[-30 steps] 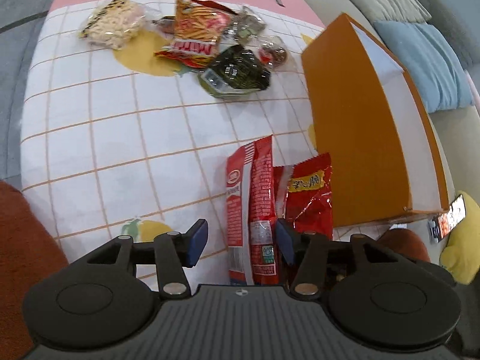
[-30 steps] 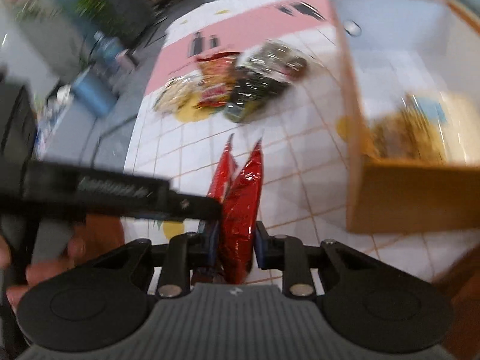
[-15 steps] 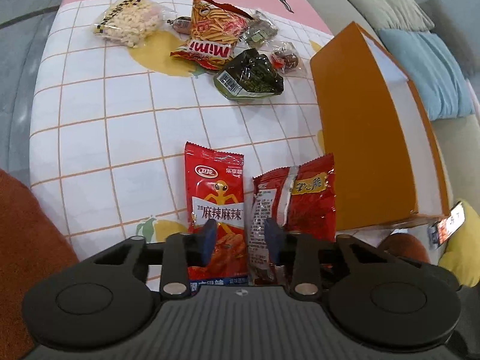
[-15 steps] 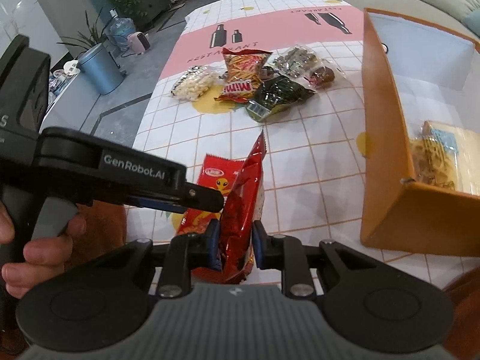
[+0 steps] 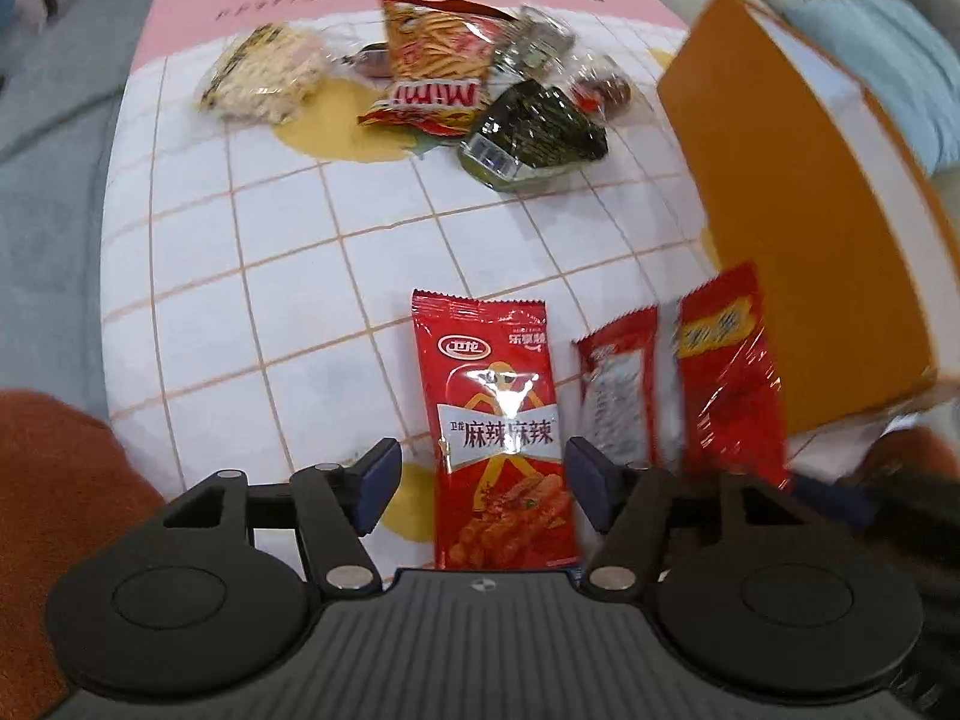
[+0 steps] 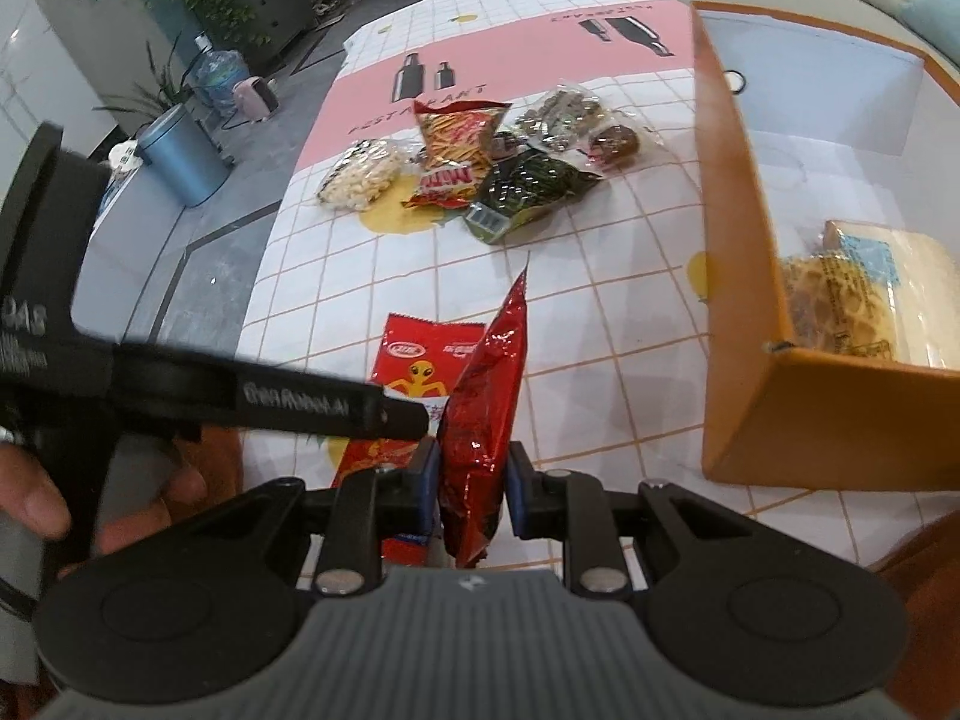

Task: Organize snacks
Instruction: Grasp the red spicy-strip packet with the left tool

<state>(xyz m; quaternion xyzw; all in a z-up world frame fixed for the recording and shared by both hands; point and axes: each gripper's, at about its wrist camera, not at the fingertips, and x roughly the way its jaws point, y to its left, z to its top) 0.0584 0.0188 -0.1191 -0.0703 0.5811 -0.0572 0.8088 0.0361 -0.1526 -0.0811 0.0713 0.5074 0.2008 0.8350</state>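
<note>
right wrist view: right jaws grasp red packet (image 6: 480,396), hiding flat packet (image 6: 414,360); left jaws opening, released.

Bright, even light; fisheye-bent edges (motion blur softens the left view).

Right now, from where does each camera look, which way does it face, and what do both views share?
Left wrist: sits behind the left claw, facing steeply down at the flat red spicy-strip packet; claw opening, pads off it.
Right wrist: behind the right claw, shut on an upright red packet; a hand shows.
Shared: both packets, snack pile, orange box.
</note>
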